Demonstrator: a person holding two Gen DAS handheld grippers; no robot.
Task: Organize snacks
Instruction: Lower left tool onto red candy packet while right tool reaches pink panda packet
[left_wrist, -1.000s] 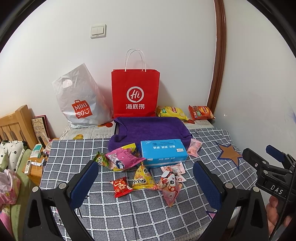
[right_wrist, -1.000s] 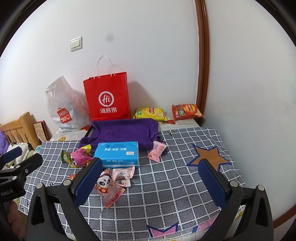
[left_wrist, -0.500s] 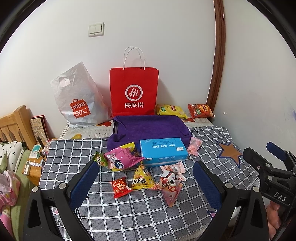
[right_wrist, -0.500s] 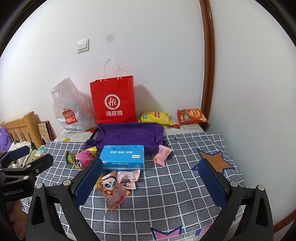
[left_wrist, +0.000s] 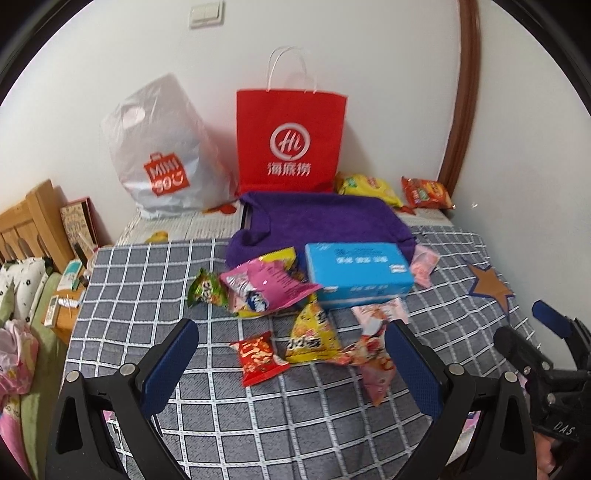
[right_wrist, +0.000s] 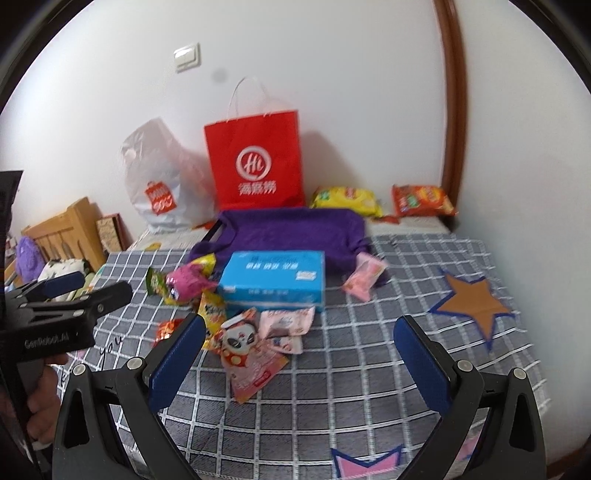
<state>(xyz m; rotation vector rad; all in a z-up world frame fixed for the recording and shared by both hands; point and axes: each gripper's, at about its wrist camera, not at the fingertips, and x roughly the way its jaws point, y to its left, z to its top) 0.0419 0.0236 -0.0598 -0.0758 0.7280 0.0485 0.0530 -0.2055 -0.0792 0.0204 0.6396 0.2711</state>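
Several snack packets lie loose on the grey checked cloth (left_wrist: 155, 280): a small red packet (left_wrist: 258, 357), a yellow triangular packet (left_wrist: 312, 338), a big pink bag (left_wrist: 266, 286), a green packet (left_wrist: 205, 290) and a panda packet (right_wrist: 245, 350). A blue tissue box (left_wrist: 356, 273) sits behind them, in front of a purple towel (left_wrist: 321, 219). My left gripper (left_wrist: 291, 363) hovers open just short of the red and yellow packets. My right gripper (right_wrist: 299, 356) is open, near the panda packet. Both hold nothing.
A red paper bag (left_wrist: 290, 142) and a white plastic bag (left_wrist: 162, 155) stand against the back wall. Yellow (left_wrist: 367, 186) and orange (left_wrist: 424, 192) chip bags lie at the back right. A pink packet (right_wrist: 364, 278) lies right of the box. A wooden headboard (left_wrist: 33, 221) stands left.
Both grippers have moved forward and lower toward the snack pile, so the packets look larger. Nothing on the cloth has been touched or shifted.
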